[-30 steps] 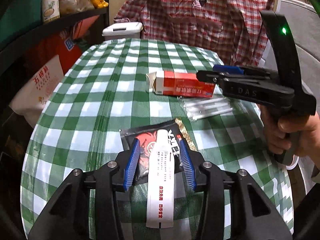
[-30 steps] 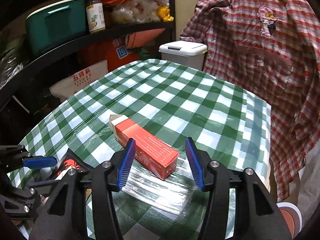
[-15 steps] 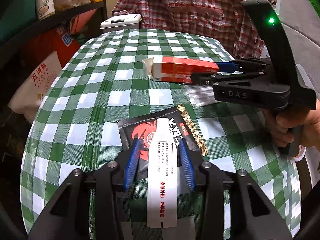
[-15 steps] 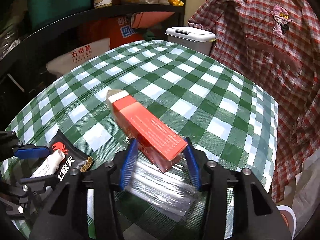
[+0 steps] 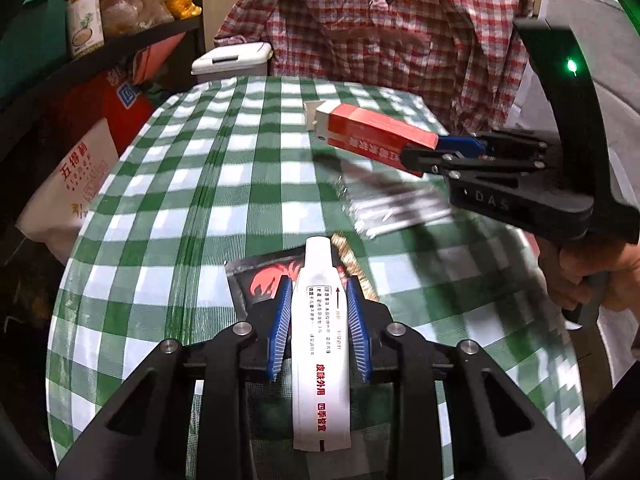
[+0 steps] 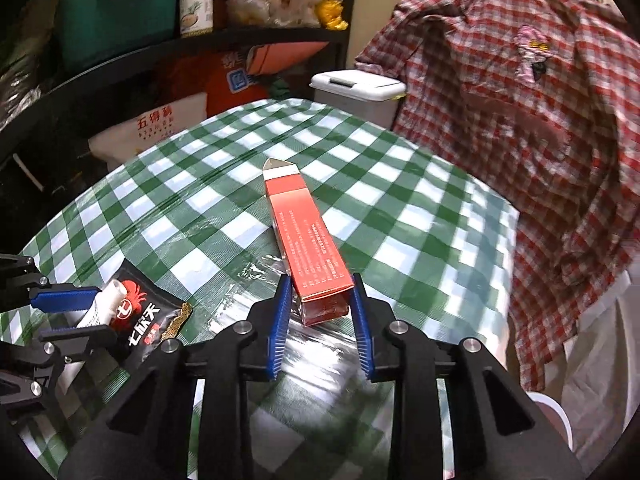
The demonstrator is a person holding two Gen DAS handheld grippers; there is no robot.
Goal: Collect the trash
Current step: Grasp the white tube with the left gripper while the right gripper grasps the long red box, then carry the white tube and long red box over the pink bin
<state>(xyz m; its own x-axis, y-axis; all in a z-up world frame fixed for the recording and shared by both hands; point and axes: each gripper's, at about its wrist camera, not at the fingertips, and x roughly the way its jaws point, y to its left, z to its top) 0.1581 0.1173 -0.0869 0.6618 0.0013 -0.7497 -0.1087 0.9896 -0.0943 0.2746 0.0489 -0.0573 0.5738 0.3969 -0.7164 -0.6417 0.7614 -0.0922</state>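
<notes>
While my right hand-held gripper [image 6: 320,320] has just closed on only the red carton's [image 6: 308,236] near end and the left hand-held gripper [image 5: 319,322] on the white tube [image 5: 320,344], I worry the long carton pivots loose.

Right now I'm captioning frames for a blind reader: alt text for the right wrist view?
The right gripper clamps the near end of a red carton above a green checked tablecloth. At left, the left gripper grips a white tube over a black snack wrapper.

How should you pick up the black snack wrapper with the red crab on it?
The black wrapper lies flat under the white tube, so come from above at its free left edge, one finger sliding beneath. The crinkly foil probably pinches easily there.
</notes>
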